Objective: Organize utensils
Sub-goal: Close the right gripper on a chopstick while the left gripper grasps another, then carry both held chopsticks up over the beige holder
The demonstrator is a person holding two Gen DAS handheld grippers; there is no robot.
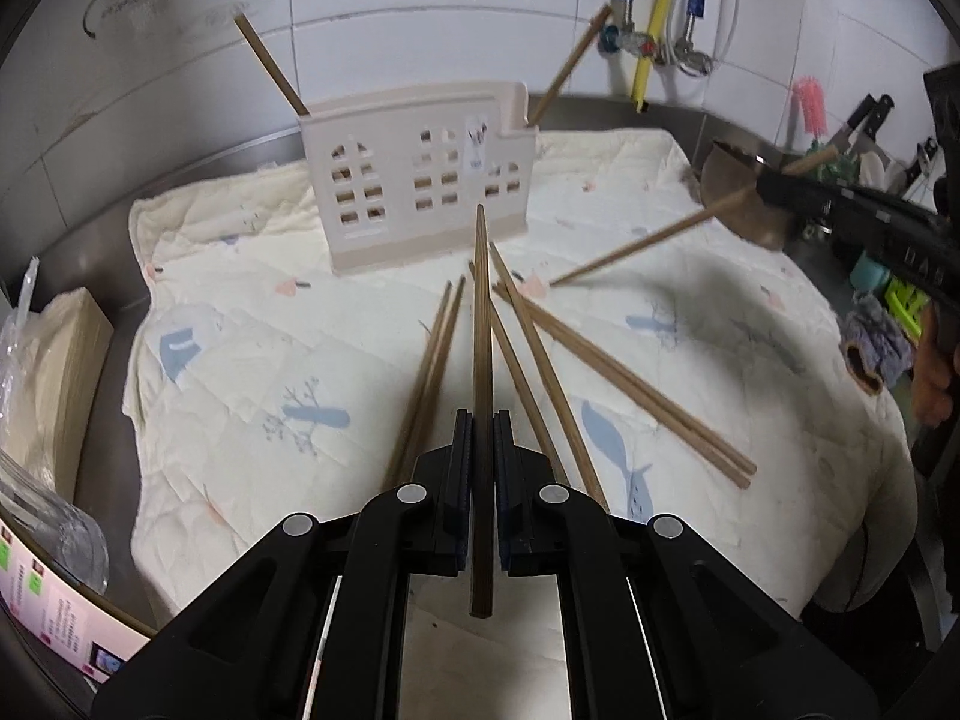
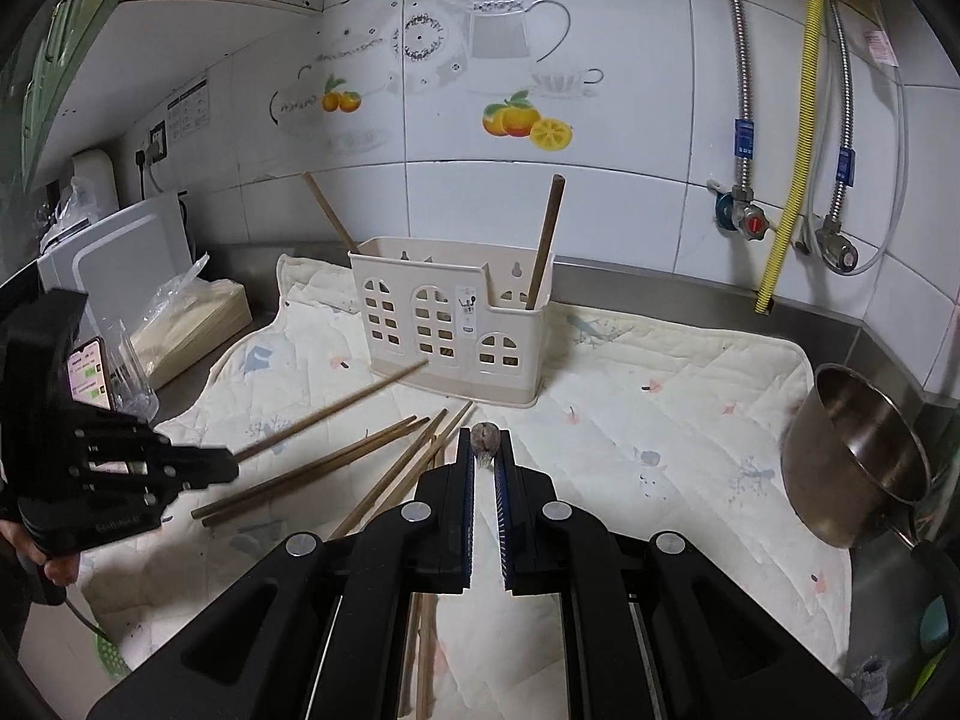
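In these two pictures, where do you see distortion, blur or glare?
Left wrist view: the fisheye bends the tiled wall, and the chopstick in the right gripper is slightly blurred. Right wrist view: edges curve too, and the steel pot carries soft glare.

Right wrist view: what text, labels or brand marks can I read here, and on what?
No text reads cleanly.
Holder sticker: too small.
Blue pipe tags: too small.
Phone screen: blurred.
Wall chart: too small.
Embossed lettering on left tool: blurred.
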